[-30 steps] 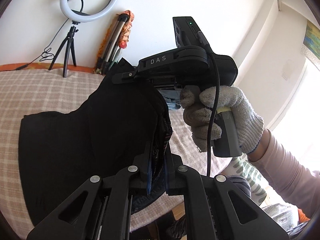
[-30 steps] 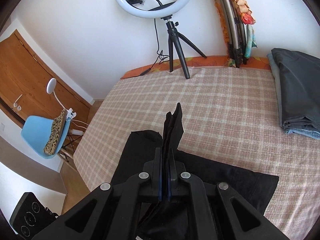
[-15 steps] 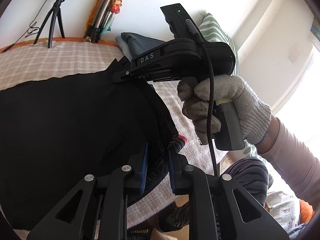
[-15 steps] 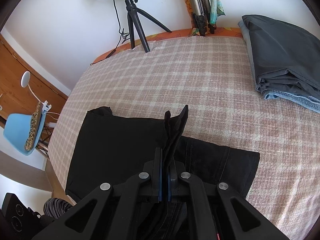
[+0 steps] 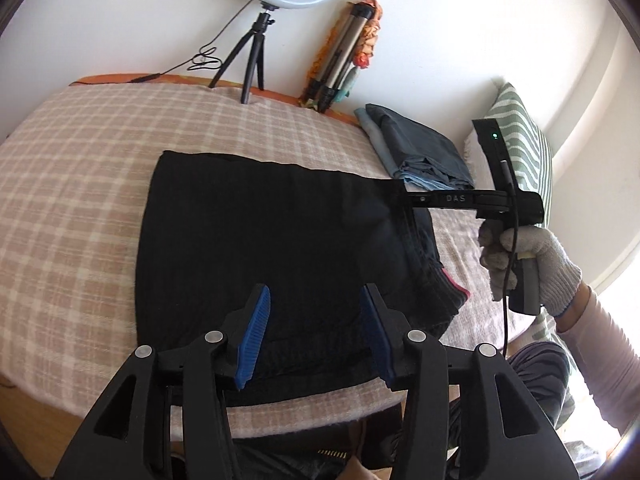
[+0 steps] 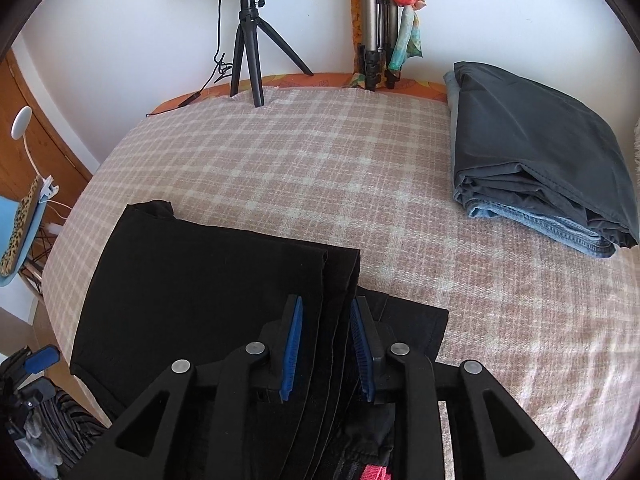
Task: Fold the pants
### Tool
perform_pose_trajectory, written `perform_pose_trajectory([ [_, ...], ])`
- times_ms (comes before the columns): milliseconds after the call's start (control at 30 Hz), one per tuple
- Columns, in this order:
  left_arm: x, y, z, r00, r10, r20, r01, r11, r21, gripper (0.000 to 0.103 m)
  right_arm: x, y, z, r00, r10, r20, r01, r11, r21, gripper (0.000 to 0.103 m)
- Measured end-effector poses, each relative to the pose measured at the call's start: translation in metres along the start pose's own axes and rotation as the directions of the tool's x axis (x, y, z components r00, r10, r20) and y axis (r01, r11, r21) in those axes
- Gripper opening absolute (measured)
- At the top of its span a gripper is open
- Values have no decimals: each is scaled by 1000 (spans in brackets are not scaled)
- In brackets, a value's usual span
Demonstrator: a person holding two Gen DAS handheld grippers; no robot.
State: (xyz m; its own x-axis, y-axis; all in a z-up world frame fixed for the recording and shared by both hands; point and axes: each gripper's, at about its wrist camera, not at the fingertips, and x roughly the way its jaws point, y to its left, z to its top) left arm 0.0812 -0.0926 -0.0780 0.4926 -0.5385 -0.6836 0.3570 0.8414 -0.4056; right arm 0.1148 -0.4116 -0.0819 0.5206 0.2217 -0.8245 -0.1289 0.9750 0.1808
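Folded black pants (image 5: 260, 232) lying flat on the checked bed (image 5: 72, 184), near its front edge and well apart from the stack of folded clothes (image 6: 532, 160) at the far right of the bed. Left gripper (image 5: 316, 332) hovers over the near edge of the pants, jaws wide apart, holding nothing. Right gripper (image 6: 326, 344) sits at the right edge of the pants, jaws parted with the layered fabric edges between them, apparently not clamped. The step in hand is judged to be release after a fold; the next move calls for either smoothing the bundle or regrasping one side for a further fold.
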Motion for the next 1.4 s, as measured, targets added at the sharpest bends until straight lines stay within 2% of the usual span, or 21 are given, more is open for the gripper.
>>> perform_pose_trajectory([
  [133,0,37,-6,995,99,1,-98,991,-88,50,-18,21,1,998,3,55,1,998,-56,36],
  [200,3,51,-9,990,138,-5,-138,983,-121,50,-22,34,1,997,35,64,-30,996,-80,36],
  [400,13,76,-21,984,174,-49,-180,968,-176,50,-5,82,5,986,166,12,-163,978,-134,36],
  [633,22,95,-31,994,84,-70,-102,947,-304,50,24,144,10,971,232,-58,-239,949,-208,39],
  [833,21,98,-36,997,66,-41,-75,940,-332,49,53,185,15,955,266,-130,-289,932,-217,39],
  [900,21,100,-37,998,51,-29,-58,937,-346,47,63,193,19,944,290,-159,-317,929,-190,40],
  [967,21,102,-37,999,28,-25,-35,933,-359,34,73,203,23,936,300,-186,-331,929,-168,41],
  [1067,18,106,-38,1000,5,6,-2,923,-385,27,85,219,30,933,288,-215,-327,929,-174,43],
  [1167,14,105,-38,999,-20,36,33,923,-383,26,93,238,37,935,265,-236,-314,927,-203,62],
  [1300,7,97,-34,997,-34,67,56,930,-363,25,102,266,46,938,206,-278,-276,929,-247,63],
  [1400,4,88,-30,996,-34,85,60,943,-328,25,111,286,47,943,117,-311,-213,932,-294,63],
])
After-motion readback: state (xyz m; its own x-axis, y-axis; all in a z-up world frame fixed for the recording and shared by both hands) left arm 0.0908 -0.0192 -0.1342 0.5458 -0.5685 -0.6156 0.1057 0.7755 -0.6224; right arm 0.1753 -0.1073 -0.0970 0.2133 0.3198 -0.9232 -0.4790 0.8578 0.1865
